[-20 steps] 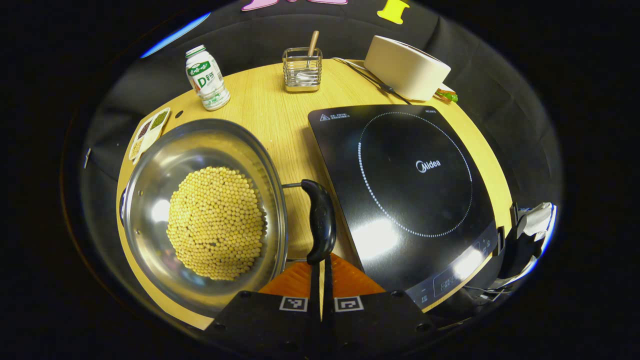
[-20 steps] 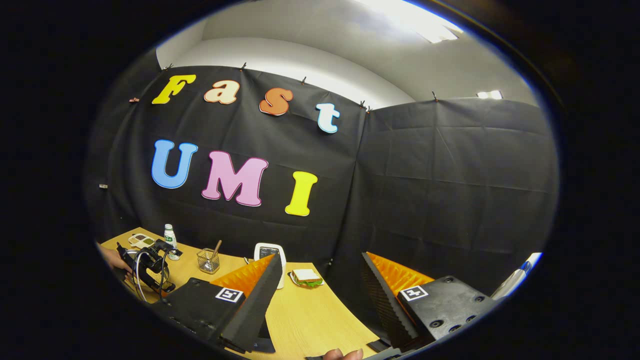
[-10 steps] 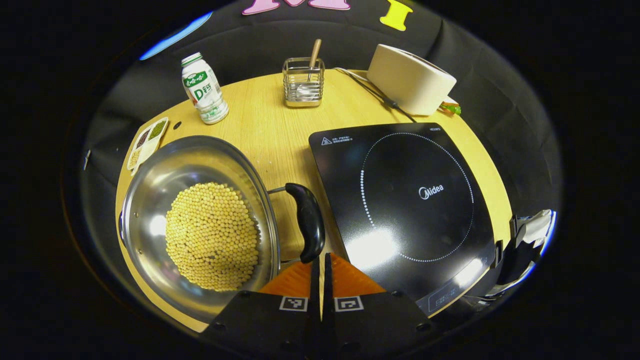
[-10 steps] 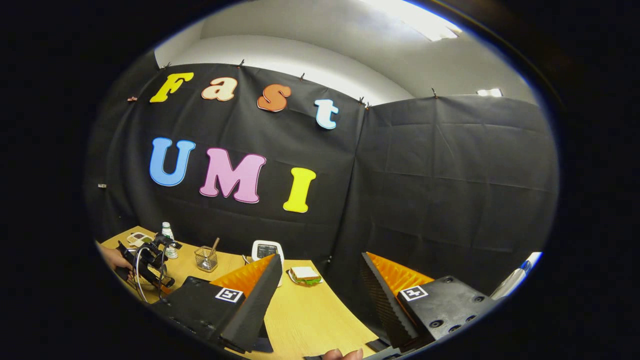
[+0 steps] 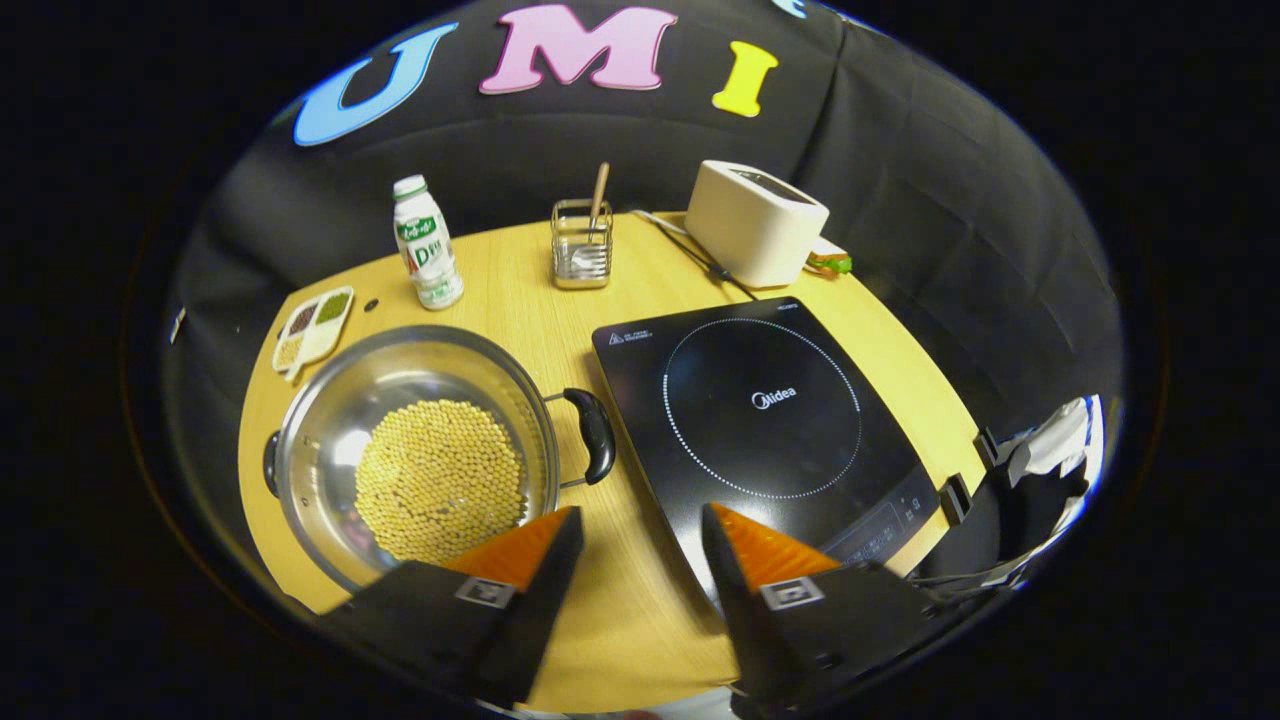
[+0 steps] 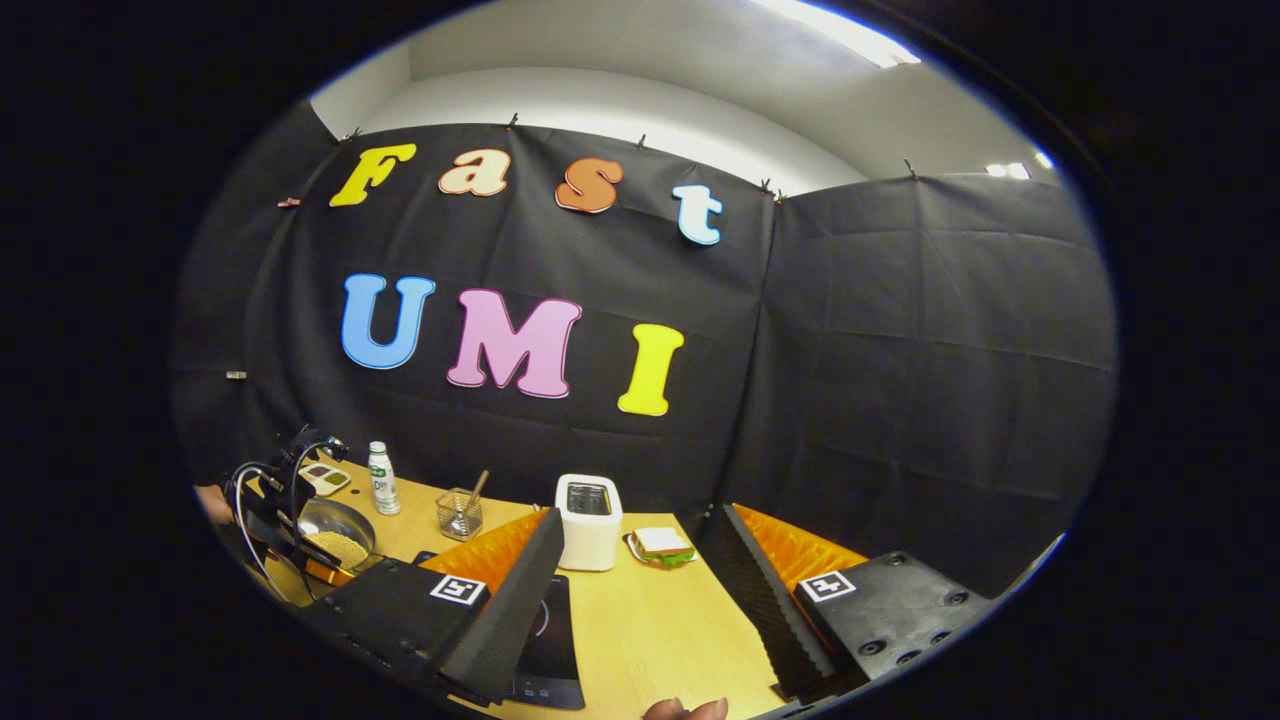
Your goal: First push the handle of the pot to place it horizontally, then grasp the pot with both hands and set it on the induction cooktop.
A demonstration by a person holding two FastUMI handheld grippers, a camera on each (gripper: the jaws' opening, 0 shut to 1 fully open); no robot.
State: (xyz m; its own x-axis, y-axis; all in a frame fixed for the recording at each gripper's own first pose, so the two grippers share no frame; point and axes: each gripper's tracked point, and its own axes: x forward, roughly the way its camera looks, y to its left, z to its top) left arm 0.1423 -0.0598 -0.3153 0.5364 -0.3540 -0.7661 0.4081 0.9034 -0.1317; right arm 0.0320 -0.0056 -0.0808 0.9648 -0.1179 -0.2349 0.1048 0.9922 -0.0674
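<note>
handle looks pushed level; two-handed grasp comes next.
pot [image 5: 415, 455] sits on the counter [image 5: 520, 290] beside the cooktop [image 5: 760, 410]; left gripper [image 5: 635, 535] and right gripper [image 6: 640, 560] fingers spread, empty, must close in on the handles.

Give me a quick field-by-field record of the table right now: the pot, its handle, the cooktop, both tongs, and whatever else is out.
pot: steel pot holding yellow beans, on the table, left of the cooktop
handle: black side handle, facing the cooktop, untouched
cooktop: black induction cooktop, nothing on it
left tongs: open, above the table near the pot
right tongs: open, raised, holding nothing
other items: drink bottle, wire holder, white toaster, sandwich, sectioned dish
</note>
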